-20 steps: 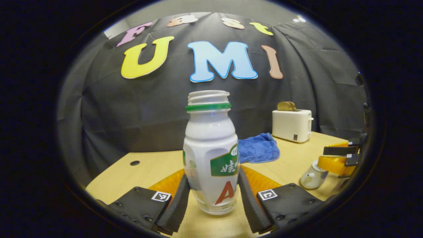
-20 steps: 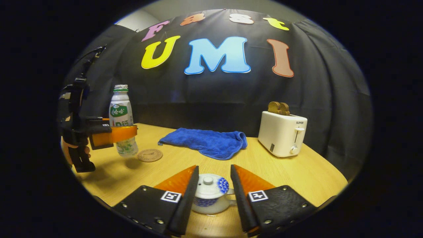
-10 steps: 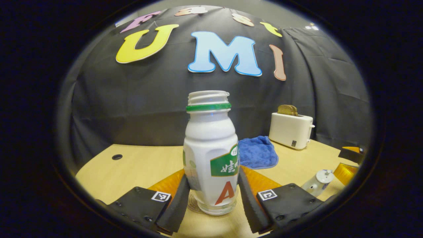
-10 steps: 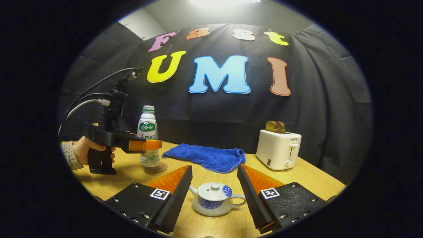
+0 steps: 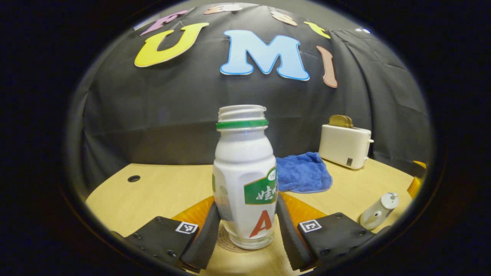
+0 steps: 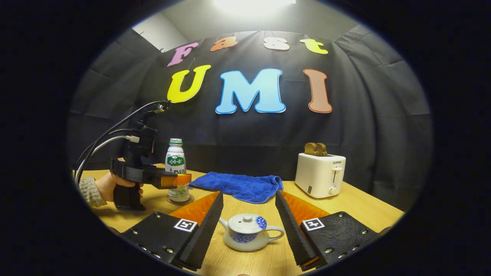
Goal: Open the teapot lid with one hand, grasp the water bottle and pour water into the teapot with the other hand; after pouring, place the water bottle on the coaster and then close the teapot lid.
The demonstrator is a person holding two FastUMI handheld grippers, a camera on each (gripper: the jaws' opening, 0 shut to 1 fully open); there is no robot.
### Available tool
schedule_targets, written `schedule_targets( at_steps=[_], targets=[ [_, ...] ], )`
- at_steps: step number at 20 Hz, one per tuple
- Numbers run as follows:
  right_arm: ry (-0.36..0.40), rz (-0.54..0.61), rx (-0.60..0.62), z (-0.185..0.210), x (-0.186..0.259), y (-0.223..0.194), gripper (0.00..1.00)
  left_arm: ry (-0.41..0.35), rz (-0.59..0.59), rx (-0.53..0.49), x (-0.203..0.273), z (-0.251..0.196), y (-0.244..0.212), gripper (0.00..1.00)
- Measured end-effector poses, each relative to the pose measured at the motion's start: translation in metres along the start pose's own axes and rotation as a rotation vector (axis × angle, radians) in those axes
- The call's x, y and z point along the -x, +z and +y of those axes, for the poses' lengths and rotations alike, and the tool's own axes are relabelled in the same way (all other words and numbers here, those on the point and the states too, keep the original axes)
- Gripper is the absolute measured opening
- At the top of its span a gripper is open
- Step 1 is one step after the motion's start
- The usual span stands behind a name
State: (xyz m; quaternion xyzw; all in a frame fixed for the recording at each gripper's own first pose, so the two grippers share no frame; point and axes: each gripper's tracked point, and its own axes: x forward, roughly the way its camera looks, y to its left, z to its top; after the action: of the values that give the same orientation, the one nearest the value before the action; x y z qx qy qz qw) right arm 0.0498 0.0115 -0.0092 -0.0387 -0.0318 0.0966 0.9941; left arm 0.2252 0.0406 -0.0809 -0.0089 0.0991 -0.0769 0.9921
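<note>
The white water bottle (image 5: 243, 161), capless with a green neck ring, stands upright on the round coaster (image 5: 226, 242). My left gripper (image 5: 247, 205) is shut on the bottle's lower body, a finger pressing each side. In the right gripper view the same bottle (image 6: 175, 165) sits on the coaster (image 6: 180, 199) at the left, held by the left gripper (image 6: 180, 179). The small white teapot (image 6: 249, 233) with blue pattern has its lid on. My right gripper (image 6: 249, 195) is open, its fingers well apart on either side of the teapot and not touching it.
A blue towel (image 6: 239, 186) lies behind the teapot. A white toaster (image 6: 320, 174) with bread in it stands at the back right. A hand (image 6: 115, 186) holds the left gripper's handle near the table's left edge. The teapot (image 5: 378, 212) shows at the right in the left gripper view.
The bottle came down onto the coaster, still gripped by the left gripper. My right gripper opened and drew back from the teapot, whose lid now sits closed.
</note>
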Motion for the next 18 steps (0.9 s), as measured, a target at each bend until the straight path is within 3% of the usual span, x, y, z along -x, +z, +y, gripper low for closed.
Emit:
schedule_targets(
  at_steps=[10, 11, 13, 15, 16, 18],
  targets=[
    [-0.002, 0.007, -0.015, 0.000, -0.002, -0.002, 0.84, 0.019, -0.014, 0.050, 0.005, 0.007, -0.004, 0.92],
    [-0.002, 0.009, -0.014, 0.000, -0.002, -0.003, 0.84, 0.023, -0.018, 0.043, 0.008, 0.008, -0.002, 0.87],
    [-0.002, 0.011, -0.015, 0.000, -0.002, -0.003, 0.84, 0.031, -0.033, 0.017, 0.011, 0.009, 0.001, 0.95],
    [-0.006, 0.009, -0.015, -0.001, -0.002, -0.004, 0.84, 0.033, -0.047, -0.002, 0.016, 0.008, 0.005, 0.90],
    [-0.008, 0.009, -0.016, -0.002, -0.002, -0.003, 0.84, 0.029, -0.056, -0.004, 0.017, 0.005, 0.007, 0.95],
    [-0.008, 0.011, -0.022, -0.002, -0.002, -0.004, 0.84, 0.024, -0.066, -0.015, 0.019, 0.004, 0.009, 0.95]
  ],
)
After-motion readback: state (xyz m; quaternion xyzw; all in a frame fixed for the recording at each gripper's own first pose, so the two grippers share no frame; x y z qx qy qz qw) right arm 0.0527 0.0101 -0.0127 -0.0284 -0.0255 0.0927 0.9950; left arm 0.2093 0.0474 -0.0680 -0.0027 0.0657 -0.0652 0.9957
